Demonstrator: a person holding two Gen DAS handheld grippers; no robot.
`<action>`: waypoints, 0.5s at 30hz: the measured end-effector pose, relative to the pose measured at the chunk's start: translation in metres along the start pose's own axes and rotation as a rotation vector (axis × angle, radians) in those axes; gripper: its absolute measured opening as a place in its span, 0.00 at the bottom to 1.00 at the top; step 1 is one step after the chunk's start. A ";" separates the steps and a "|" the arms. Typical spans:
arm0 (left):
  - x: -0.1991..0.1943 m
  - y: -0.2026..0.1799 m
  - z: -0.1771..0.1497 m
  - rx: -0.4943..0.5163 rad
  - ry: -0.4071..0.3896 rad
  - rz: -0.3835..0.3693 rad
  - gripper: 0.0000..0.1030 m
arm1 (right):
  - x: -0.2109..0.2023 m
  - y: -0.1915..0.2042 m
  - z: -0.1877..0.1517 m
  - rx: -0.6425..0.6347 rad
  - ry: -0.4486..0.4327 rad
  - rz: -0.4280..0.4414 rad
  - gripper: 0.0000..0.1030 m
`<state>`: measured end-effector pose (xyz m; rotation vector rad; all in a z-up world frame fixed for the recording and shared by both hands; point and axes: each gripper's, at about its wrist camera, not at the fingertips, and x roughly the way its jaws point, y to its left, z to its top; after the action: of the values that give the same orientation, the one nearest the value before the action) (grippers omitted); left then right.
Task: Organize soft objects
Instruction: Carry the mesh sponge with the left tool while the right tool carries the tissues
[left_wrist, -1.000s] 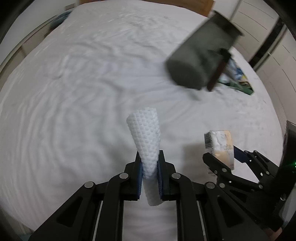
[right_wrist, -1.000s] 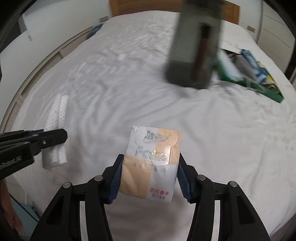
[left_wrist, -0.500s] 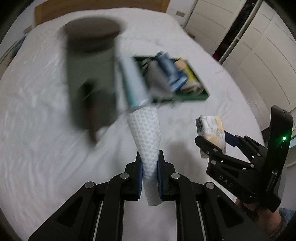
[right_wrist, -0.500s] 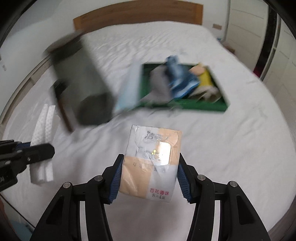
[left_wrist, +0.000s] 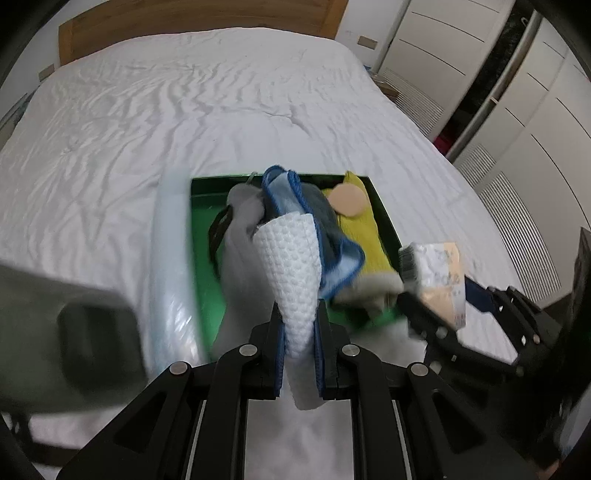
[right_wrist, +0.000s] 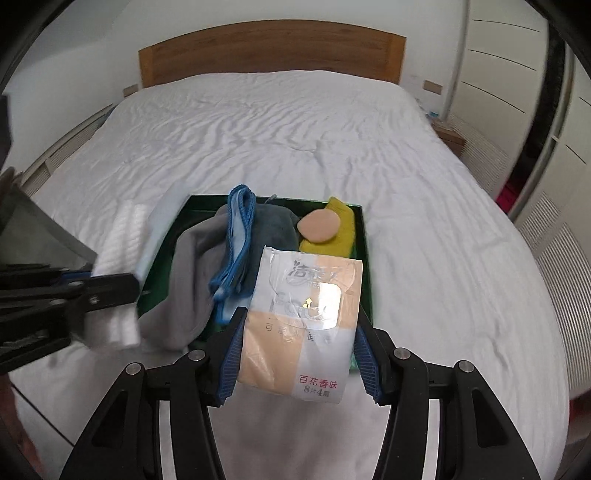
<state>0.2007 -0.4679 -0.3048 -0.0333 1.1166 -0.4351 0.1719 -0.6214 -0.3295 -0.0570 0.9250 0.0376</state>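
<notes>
The left gripper (left_wrist: 299, 328) clamped a white waffle cloth (left_wrist: 291, 266) above the green tray (left_wrist: 201, 236) on the bed (left_wrist: 184, 110); the right gripper (right_wrist: 297, 354) pinched a tissue pack (right_wrist: 303, 314) over the tray's near edge. Only the left view showed a blurred grey box (left_wrist: 55, 332) beside the tray; the right showed the headboard (right_wrist: 269, 55).

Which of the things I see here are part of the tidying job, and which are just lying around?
Job: white textured cloth in left gripper; tissue pack in right gripper; green tray of soft things.

Lying about: dark container, headboard, wardrobes.
</notes>
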 end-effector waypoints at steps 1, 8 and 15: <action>0.005 -0.001 0.002 -0.001 -0.001 0.002 0.10 | 0.007 -0.001 0.002 -0.016 0.004 0.002 0.51; 0.043 -0.014 0.012 0.025 0.036 0.047 0.10 | 0.059 -0.014 0.021 -0.078 0.043 0.028 0.51; 0.070 -0.007 0.017 0.001 0.079 0.085 0.10 | 0.097 -0.019 0.035 -0.101 0.097 0.065 0.51</action>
<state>0.2384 -0.5027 -0.3562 0.0322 1.1908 -0.3640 0.2590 -0.6373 -0.3859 -0.1235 1.0219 0.1432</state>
